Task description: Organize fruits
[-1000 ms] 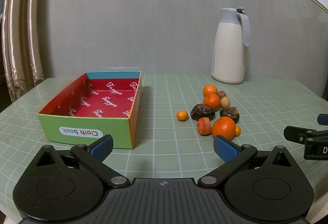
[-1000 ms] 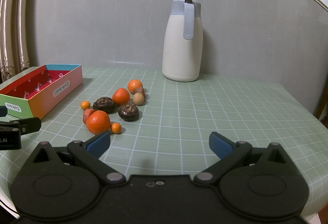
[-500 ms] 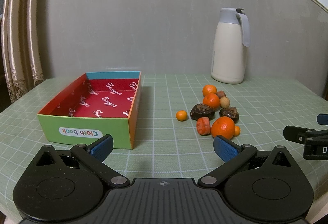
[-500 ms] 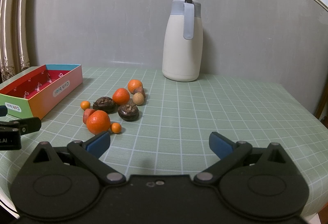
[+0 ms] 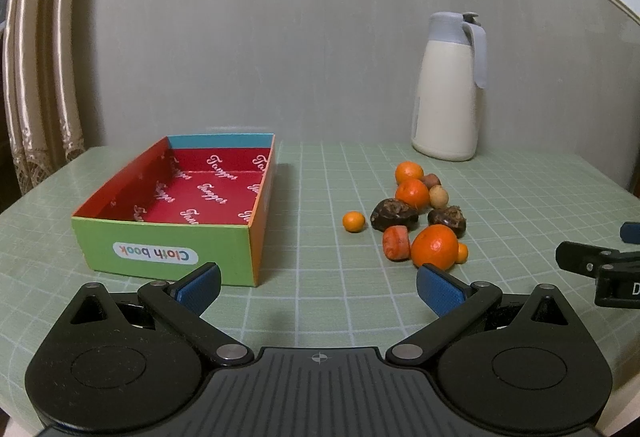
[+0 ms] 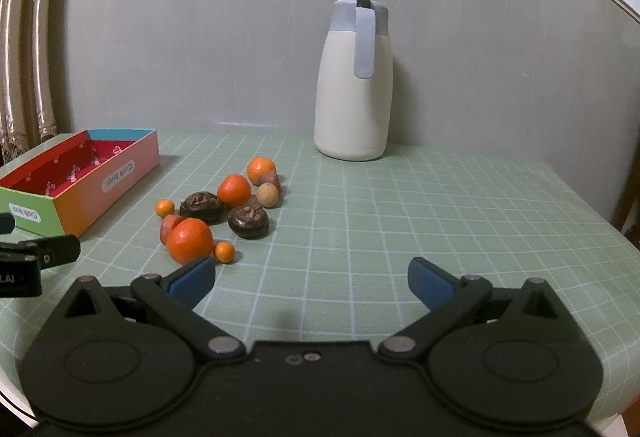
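A cluster of fruits lies on the green grid tablecloth: a large orange nearest, two smaller oranges, two dark brown fruits, a red piece, small kumquats and a beige round fruit. An open colourful box with a red inside stands to their left and holds nothing. My left gripper is open and empty, in front of the box and fruits. My right gripper is open and empty, right of the fruits.
A cream thermos jug with a grey lid stands at the back by the grey wall. A curtain hangs at the left. The table's edge curves round at the right.
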